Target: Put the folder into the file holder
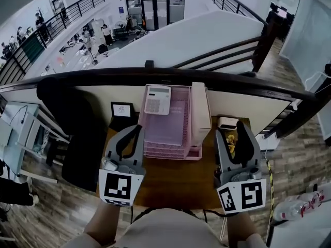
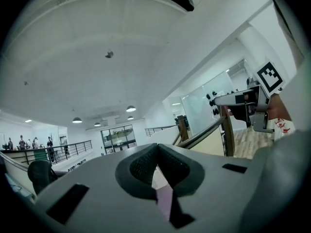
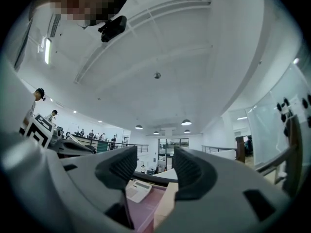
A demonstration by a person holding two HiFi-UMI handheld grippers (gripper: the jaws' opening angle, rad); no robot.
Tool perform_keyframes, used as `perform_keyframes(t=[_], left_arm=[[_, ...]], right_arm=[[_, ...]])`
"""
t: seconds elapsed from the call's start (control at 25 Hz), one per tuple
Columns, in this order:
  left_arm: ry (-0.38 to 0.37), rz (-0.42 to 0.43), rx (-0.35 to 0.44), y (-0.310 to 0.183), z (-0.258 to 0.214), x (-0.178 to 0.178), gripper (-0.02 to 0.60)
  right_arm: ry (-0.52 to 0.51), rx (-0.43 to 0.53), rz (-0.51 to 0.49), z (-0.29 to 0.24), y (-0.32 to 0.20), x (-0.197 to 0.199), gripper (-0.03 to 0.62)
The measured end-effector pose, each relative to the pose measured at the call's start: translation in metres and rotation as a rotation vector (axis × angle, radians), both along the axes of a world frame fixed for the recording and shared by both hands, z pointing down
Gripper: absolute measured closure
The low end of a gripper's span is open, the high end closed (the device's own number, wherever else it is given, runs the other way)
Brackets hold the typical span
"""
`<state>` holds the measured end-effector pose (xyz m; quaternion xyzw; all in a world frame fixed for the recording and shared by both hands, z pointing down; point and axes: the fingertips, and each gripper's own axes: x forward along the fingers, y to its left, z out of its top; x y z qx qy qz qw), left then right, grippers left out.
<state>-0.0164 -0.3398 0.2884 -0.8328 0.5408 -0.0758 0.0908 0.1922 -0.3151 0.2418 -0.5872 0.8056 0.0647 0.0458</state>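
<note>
The pink file holder (image 1: 166, 150), a stack of mesh trays, sits at the middle of the wooden counter (image 1: 176, 182), up against the partition under the black railing (image 1: 155, 76). A white calculator (image 1: 158, 99) lies on its top tray, toward the far left corner. The cream folder (image 1: 200, 112) stands on edge along the holder's right side, touching it. A strip of pink shows at the folder's near lower end, but I cannot tell whether it stands inside the holder or just beside it.

The left hand-held gripper (image 1: 137, 129) is at the lower left, in front of the holder. Its own view shows the left hand-held gripper (image 2: 157, 152) with jaw tips pressed together and nothing between them.

The right hand-held gripper (image 1: 233, 132) is at the lower right, to the right of the folder. In its own view the right hand-held gripper (image 3: 155, 165) has its jaws about half apart and empty, with the calculator (image 3: 137, 189) and folder (image 3: 165, 205) visible through the gap.

A small white box (image 1: 227, 122) rests on the counter just beyond it.
</note>
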Motion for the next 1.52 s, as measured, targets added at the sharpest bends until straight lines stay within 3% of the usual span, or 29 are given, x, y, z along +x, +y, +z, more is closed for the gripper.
perform_keyframes(t=[0.4,0.64,1.04,1.52], left_arm=[[-0.010,0.006,-0.098,0.023,0.040,-0.006,0.580],[0.063,-0.004,-0.180,0.025,0.067,-0.016,0.579],[-0.004,-0.011,-0.192,0.034,0.086,-0.016,0.579],[0.022,-0.023,-0.196,0.036,0.081,-0.020,0.578]], right_arm=[[0.043,-0.102,-0.042,0.050,0.027,-0.022,0.428],[0.065,-0.145,-0.036,0.075,0.030,-0.016,0.587],[0.034,-0.250,-0.062,0.105,0.033,-0.010,0.591],[-0.012,-0.263,-0.071,0.101,0.035,-0.006,0.591]])
